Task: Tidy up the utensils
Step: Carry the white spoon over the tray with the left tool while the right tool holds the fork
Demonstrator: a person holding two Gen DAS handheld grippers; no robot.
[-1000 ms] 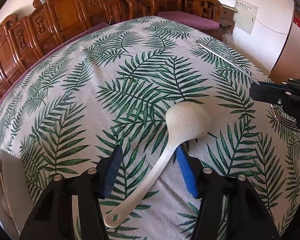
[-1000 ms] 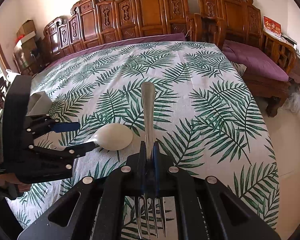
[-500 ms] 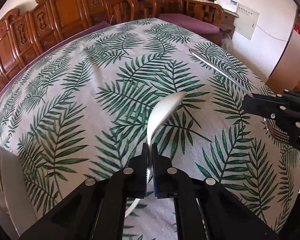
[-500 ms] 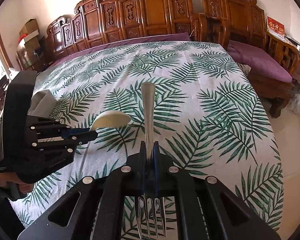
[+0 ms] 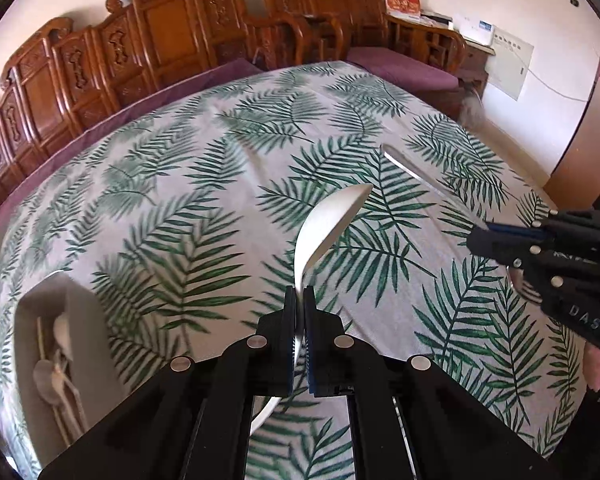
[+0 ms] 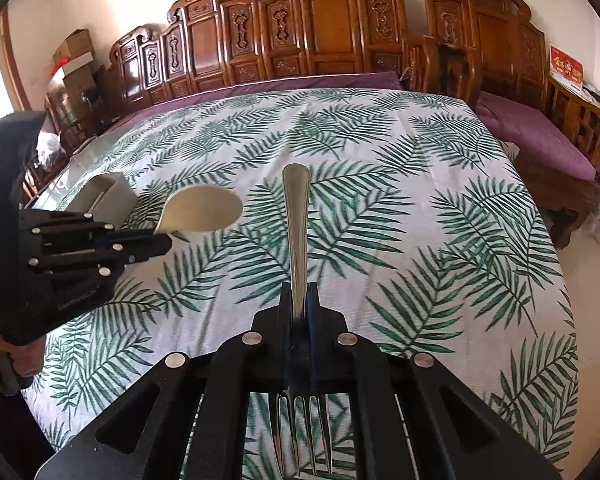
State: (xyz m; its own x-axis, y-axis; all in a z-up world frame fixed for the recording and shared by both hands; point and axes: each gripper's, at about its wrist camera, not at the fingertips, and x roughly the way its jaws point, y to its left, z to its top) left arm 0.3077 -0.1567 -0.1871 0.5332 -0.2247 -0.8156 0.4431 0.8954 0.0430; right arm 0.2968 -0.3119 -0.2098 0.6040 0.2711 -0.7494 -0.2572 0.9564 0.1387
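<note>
Between the fingers of the left gripper [image 5: 299, 300] sits the handle of a white spoon [image 5: 328, 224], pinched tight, with the bowl reaching forward and slightly to the right above the leaf-print tablecloth [image 5: 180, 200]. The tail of the handle pokes out behind the pads, under the gripper body. Off to the left of this gripper, low at the table's edge, stands a pale utensil holder [image 5: 60, 360] with a few utensils already lying inside it; what kind they are is hard to make out.

To the right of the left gripper, the right gripper [image 6: 299, 308] is clamped on a metal fork [image 6: 296, 232]. Its handle runs straight ahead from the closed fingers over the cloth, and the tines stick out backward beneath the gripper body. From this gripper's own camera, the spoon bowl [image 6: 200, 208] hangs ahead and to the left, just in front of the holder [image 6: 108, 196], with the left gripper [image 6: 156, 244] gripping its handle. Both utensils are lifted clear of the cloth. Carved wooden chairs [image 6: 340, 40] line the far side of the table.
</note>
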